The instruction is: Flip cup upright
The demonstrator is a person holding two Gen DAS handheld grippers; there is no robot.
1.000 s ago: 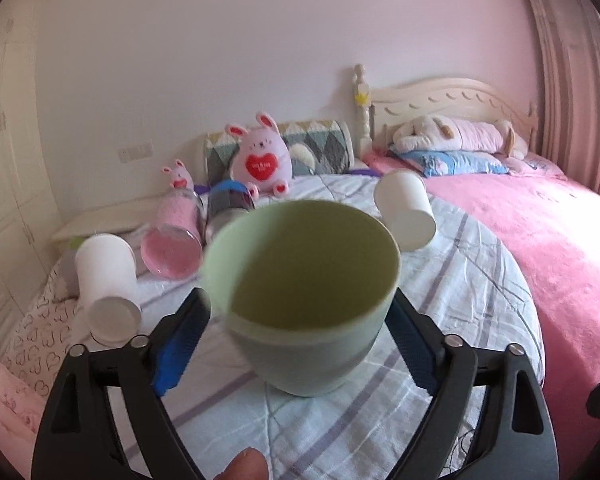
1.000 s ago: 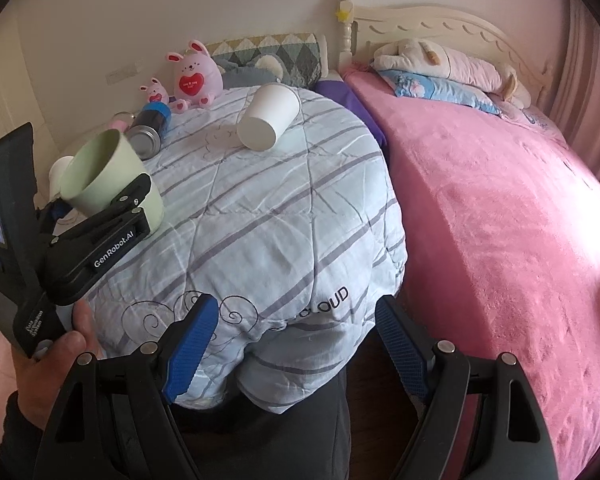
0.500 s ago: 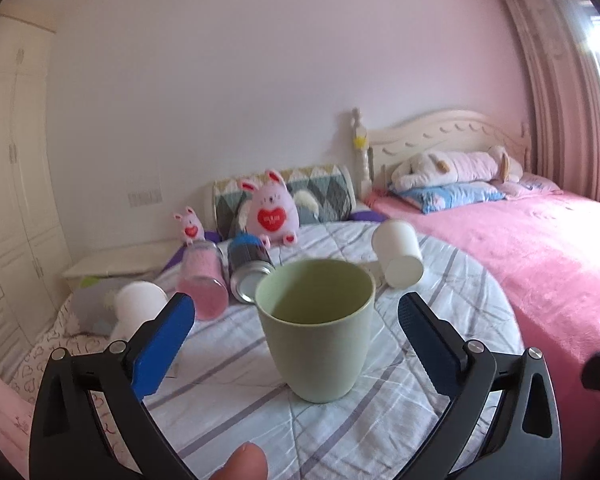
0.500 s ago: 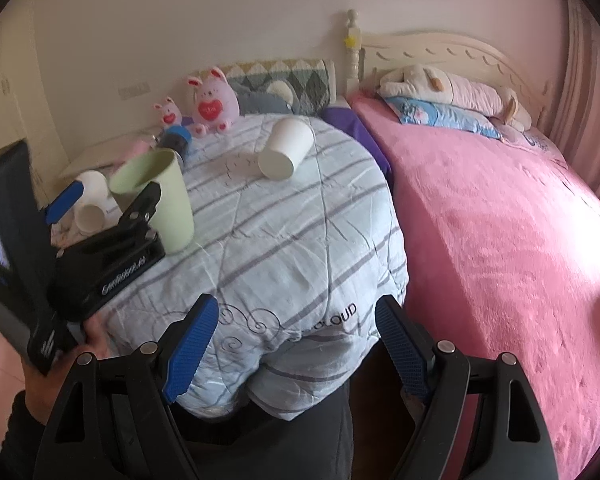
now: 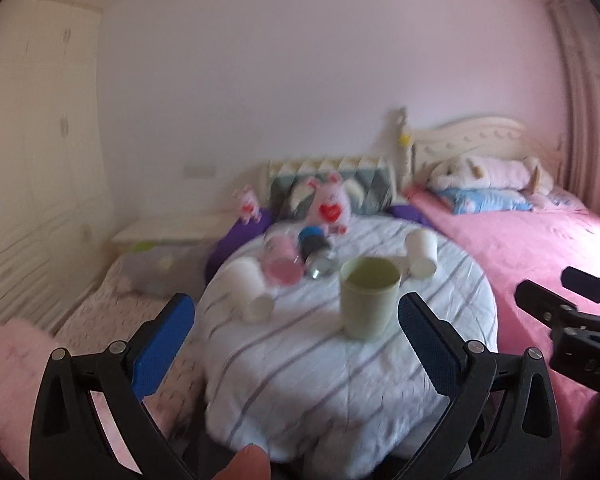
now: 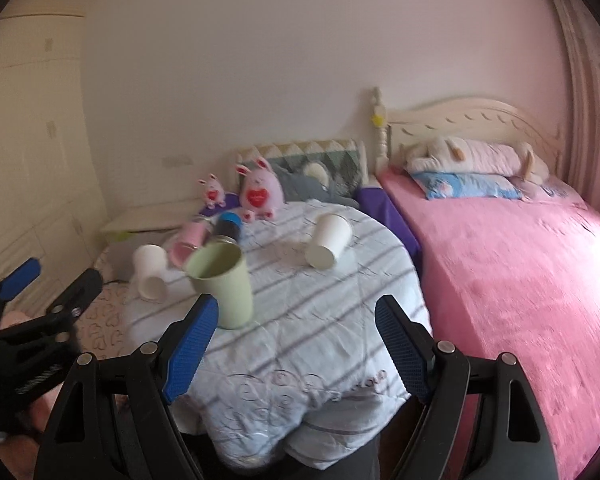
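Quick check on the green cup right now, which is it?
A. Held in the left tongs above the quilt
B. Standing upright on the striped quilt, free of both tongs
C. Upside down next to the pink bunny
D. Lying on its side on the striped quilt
B. The green cup stands mouth-up on the striped quilt, with the left tongs open and clear of it and the right tongs open as well.

Pale wall (image 5: 300, 80), pink bed (image 6: 520, 280) (cream headboard (image 6: 472, 120)), white wardrobe (image 5: 32, 140).
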